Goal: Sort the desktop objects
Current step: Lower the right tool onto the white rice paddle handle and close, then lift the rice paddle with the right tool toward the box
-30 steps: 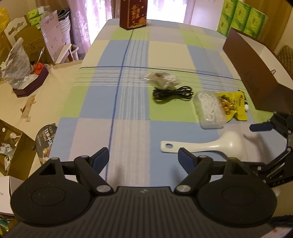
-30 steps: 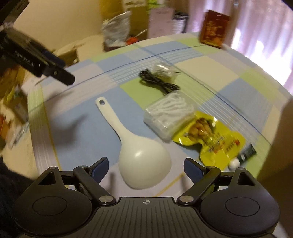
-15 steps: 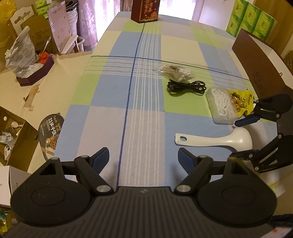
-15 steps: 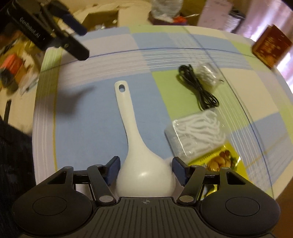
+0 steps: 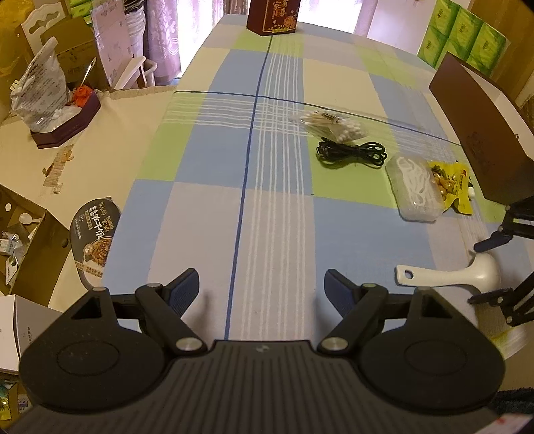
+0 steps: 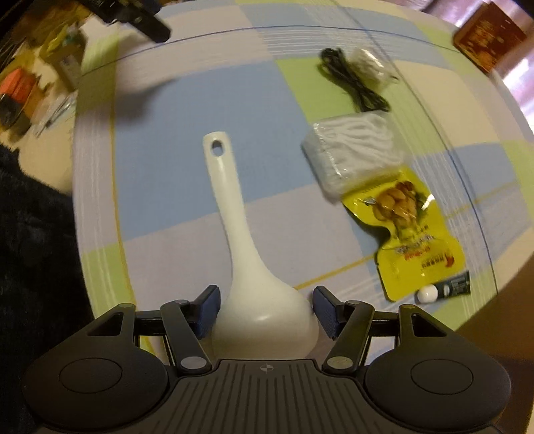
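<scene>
So here's the table, covered in a blue, green and cream checked cloth (image 5: 277,207). Counting what's on it: one white plastic rice paddle (image 6: 243,233), one coiled black cable (image 5: 352,154), one clear bag of cotton swabs (image 5: 333,123), one clear plastic box of white floss picks (image 5: 415,187), one yellow snack pouch (image 6: 405,227), and one small dark tube with a white cap (image 6: 445,289) right at the pouch's lower end. At the far end stands one dark red box with gold print (image 5: 272,15), and a long brown box (image 5: 480,133) sits along the right edge.

The right gripper (image 6: 265,308) points steeply down over the paddle's wide scoop end. Its two blue pads sit on either side of the scoop, left pad right against it, right pad at its edge, so it looks clamped on the paddle. The handle with its one hang hole points away from the gripper across the cloth. In the left wrist view the scoop end looks tipped up a bit between the right gripper's fingers (image 5: 490,241).

The left gripper (image 5: 262,290) hovers over bare cloth with its jaws spread wide and nothing between them. The paddle is off to its right, near but not touching.

The floss box touches the snack pouch; the cable lies just beside the swab bag. Off the table's left edge there's one instant noodle bowl (image 5: 96,240).
</scene>
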Demonstrator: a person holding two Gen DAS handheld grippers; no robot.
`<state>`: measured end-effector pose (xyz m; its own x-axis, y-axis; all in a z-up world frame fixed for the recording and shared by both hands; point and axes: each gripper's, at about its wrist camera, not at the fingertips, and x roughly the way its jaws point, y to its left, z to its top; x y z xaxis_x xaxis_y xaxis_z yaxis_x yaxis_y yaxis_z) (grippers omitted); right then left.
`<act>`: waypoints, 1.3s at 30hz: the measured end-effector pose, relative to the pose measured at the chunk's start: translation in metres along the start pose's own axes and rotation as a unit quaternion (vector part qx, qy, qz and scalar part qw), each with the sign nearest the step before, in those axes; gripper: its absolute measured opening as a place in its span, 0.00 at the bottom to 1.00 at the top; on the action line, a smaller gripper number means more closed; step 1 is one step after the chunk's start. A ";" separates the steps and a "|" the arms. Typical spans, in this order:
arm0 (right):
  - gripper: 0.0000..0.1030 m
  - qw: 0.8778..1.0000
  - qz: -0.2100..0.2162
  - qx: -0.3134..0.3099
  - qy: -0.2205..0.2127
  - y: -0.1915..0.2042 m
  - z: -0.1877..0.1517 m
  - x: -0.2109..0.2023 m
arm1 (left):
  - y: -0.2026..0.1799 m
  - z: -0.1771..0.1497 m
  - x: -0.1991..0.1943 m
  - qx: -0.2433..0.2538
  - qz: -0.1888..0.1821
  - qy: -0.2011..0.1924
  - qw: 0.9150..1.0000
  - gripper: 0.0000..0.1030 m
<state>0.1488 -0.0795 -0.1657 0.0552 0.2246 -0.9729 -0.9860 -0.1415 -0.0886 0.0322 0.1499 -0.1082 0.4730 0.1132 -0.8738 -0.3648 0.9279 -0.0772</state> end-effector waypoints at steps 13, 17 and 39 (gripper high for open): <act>0.17 0.997 0.003 -0.073 -0.019 0.016 0.005 -0.004 | -0.028 0.004 0.008 0.022 -0.013 0.002 1.000 0.77; 0.17 0.998 -0.009 -0.039 -0.039 0.007 -0.014 -0.015 | -0.036 0.004 0.009 0.022 -0.014 0.004 1.000 0.77; 0.16 0.877 -0.094 0.431 -0.193 -0.058 -0.144 -0.105 | -0.152 0.034 0.038 0.140 -0.055 -0.011 0.989 0.77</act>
<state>0.2228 -0.2333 -0.0891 0.3360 0.4984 -0.7992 -0.7273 0.6764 0.1160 0.1329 0.0252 -0.1133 0.5165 0.0118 -0.8562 -0.0762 0.9966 -0.0322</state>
